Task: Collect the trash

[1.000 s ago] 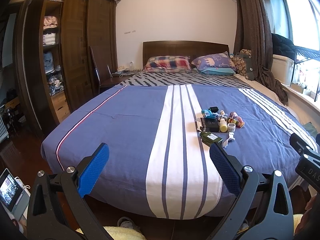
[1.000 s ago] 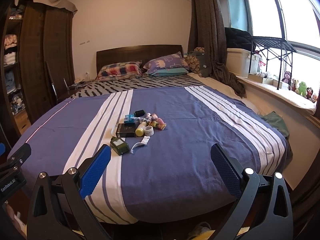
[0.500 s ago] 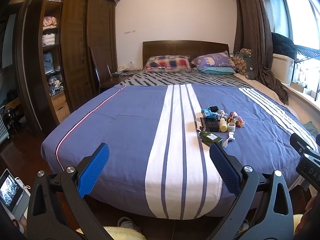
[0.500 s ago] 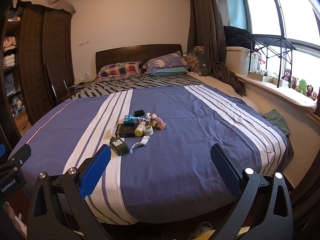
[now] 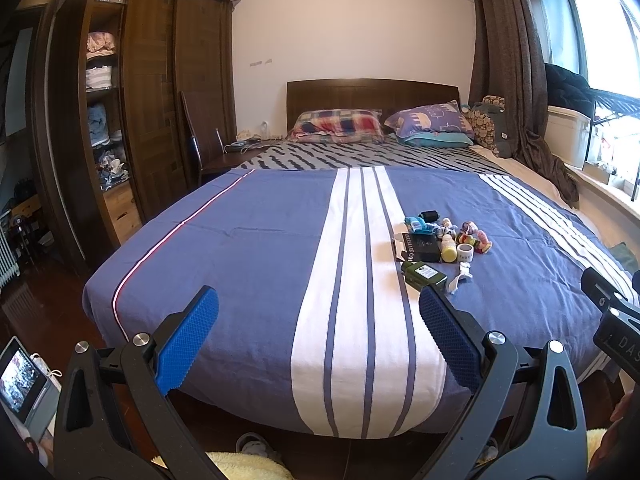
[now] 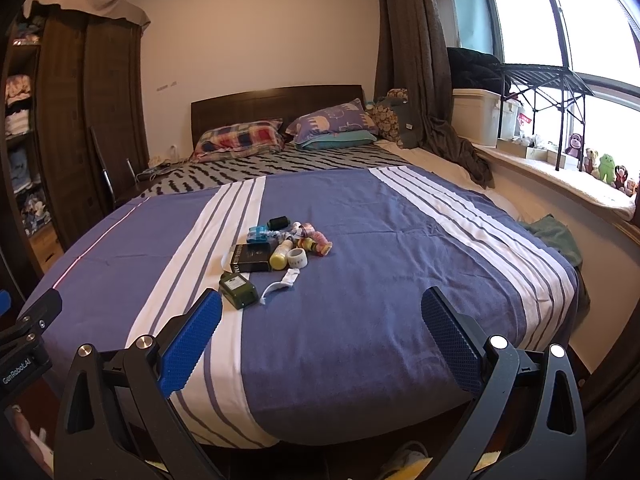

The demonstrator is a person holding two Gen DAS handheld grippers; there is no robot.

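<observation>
Fingers (image 5: 188, 340) spread (both grippers), trash pile (image 6: 276, 252), possibly bottles, on bed (image 6: 380, 280)

Small items in the pile (image 6: 298, 240) at frame centre overlap; the ones behind the black box (image 6: 252, 258) are too small to identify. The green bottle (image 5: 425, 274) is partly covered by the left gripper's right pad (image 5: 448, 340). The tablet (image 5: 22, 378) at lower left is cut by the frame edge, its screen unreadable. The right gripper (image 5: 612, 320) is cut off at the right edge of the left view. Shelf contents (image 6: 18, 120) at far left are blurred.
</observation>
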